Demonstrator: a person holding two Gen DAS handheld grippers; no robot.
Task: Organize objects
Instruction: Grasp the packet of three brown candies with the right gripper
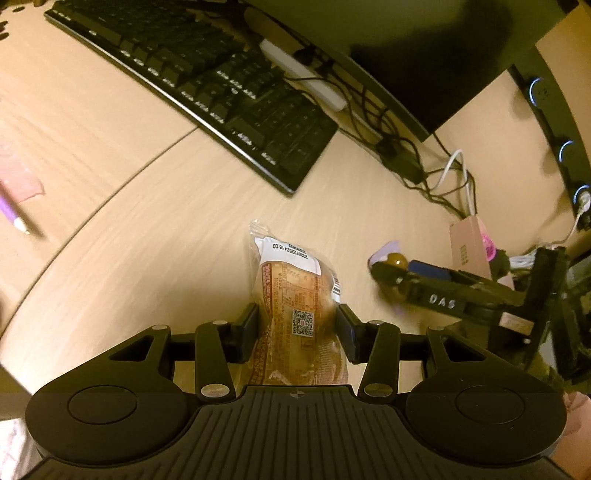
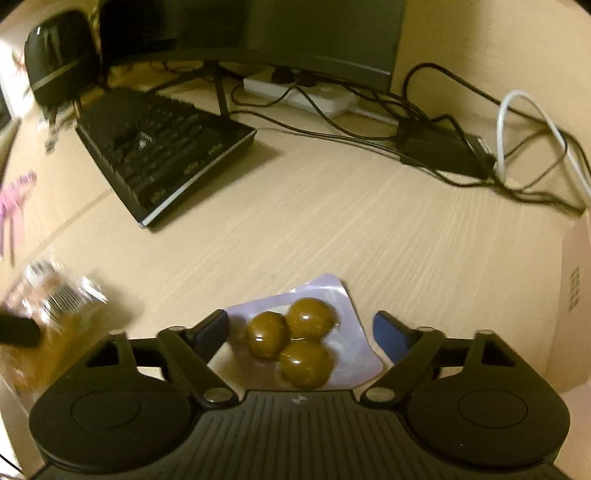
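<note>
A clear-wrapped brown bread packet (image 1: 291, 291) with a white label and a QR code sticks out forward between the pads of my left gripper (image 1: 297, 314), which is shut on it. It shows blurred at the left of the right wrist view as the bread packet (image 2: 59, 295). A lilac pouch with three brown glossy balls (image 2: 306, 339) lies on the wooden desk (image 2: 332, 229). My right gripper (image 2: 301, 321) stands open around it, pads clear of both sides. In the left wrist view the right gripper (image 1: 406, 275) sits to the right, over the pouch (image 1: 391, 258).
A black keyboard (image 2: 159, 155) lies ahead to the left under a monitor (image 2: 258, 33). A white power strip (image 2: 299, 94), a black adapter (image 2: 443, 147) and tangled cables run along the back. A pink box (image 2: 576, 295) stands at the right, a black speaker (image 2: 59, 55) far left, a purple pen (image 1: 14, 218) left.
</note>
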